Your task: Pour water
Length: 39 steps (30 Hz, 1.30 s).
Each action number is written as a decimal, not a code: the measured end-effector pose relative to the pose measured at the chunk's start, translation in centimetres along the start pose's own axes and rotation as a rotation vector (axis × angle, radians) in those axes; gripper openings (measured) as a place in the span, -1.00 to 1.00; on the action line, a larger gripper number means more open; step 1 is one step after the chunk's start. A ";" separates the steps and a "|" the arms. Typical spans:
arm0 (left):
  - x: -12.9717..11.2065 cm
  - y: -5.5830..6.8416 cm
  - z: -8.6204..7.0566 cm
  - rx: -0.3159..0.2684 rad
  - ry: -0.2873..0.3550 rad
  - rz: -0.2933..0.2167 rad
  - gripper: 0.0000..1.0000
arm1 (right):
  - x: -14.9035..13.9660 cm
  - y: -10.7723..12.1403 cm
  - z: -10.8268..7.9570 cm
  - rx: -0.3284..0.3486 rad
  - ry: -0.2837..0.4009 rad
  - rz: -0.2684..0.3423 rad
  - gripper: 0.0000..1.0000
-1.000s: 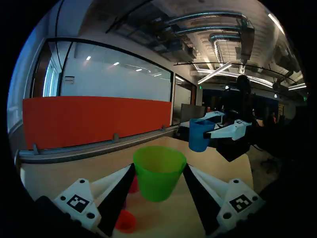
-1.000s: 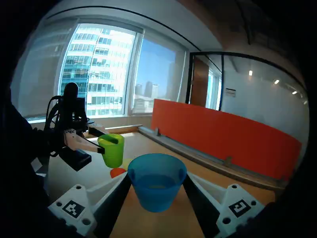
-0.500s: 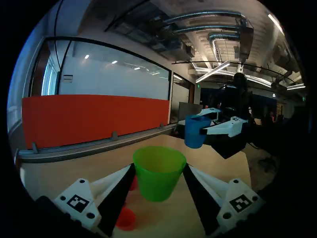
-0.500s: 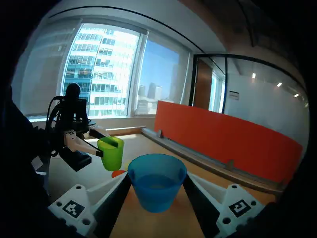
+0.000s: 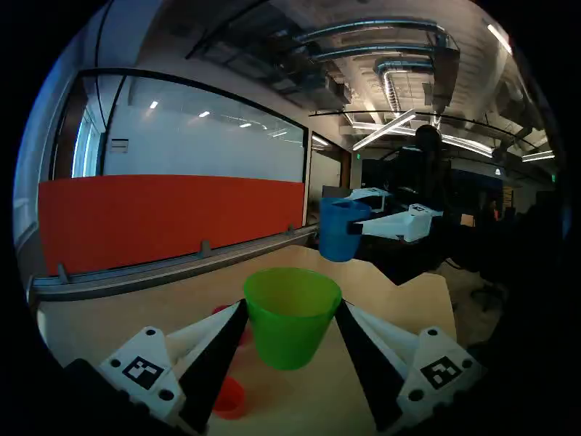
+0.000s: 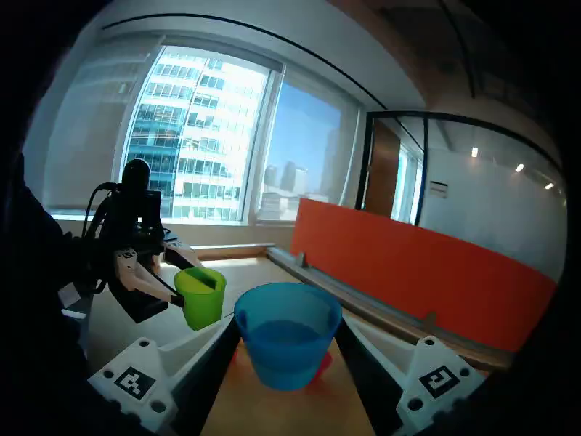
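Observation:
My left gripper (image 5: 292, 320) is shut on a green cup (image 5: 291, 314), held upright above the wooden table (image 5: 378, 291). In the right gripper view that green cup (image 6: 198, 296) shows at the left with the left gripper (image 6: 174, 287) on it. My right gripper (image 6: 287, 338) is shut on a blue cup (image 6: 287, 331) that holds water. In the left gripper view the blue cup (image 5: 336, 229) hangs higher up and right of centre, held by the right gripper (image 5: 367, 221).
Small red and pink cups (image 5: 231, 396) stand on the table under my left gripper; a red one (image 6: 323, 361) peeks from behind the blue cup. An orange partition (image 5: 167, 214) with a metal rail runs along the table's far side. Large windows (image 6: 189, 160) lie beyond.
The blue cup has risen and drifted left in the left gripper view. In the right gripper view the green cup sits closer to the blue one. Both cups stay gripped.

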State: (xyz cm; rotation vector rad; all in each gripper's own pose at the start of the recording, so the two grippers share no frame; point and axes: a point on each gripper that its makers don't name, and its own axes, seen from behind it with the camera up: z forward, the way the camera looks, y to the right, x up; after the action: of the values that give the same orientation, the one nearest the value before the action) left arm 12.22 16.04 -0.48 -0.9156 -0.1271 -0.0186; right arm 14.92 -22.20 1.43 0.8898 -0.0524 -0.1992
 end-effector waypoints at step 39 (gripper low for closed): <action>-0.7 1.0 -0.6 -0.026 -0.004 0.016 0.74 | 6.3 -0.4 4.3 0.061 0.068 -0.337 0.80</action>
State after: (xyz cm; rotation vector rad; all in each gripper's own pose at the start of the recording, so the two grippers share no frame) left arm 11.63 16.18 -1.71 -0.9424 -0.1238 -0.0037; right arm 20.51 -27.00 3.58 0.9620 0.1569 -0.4829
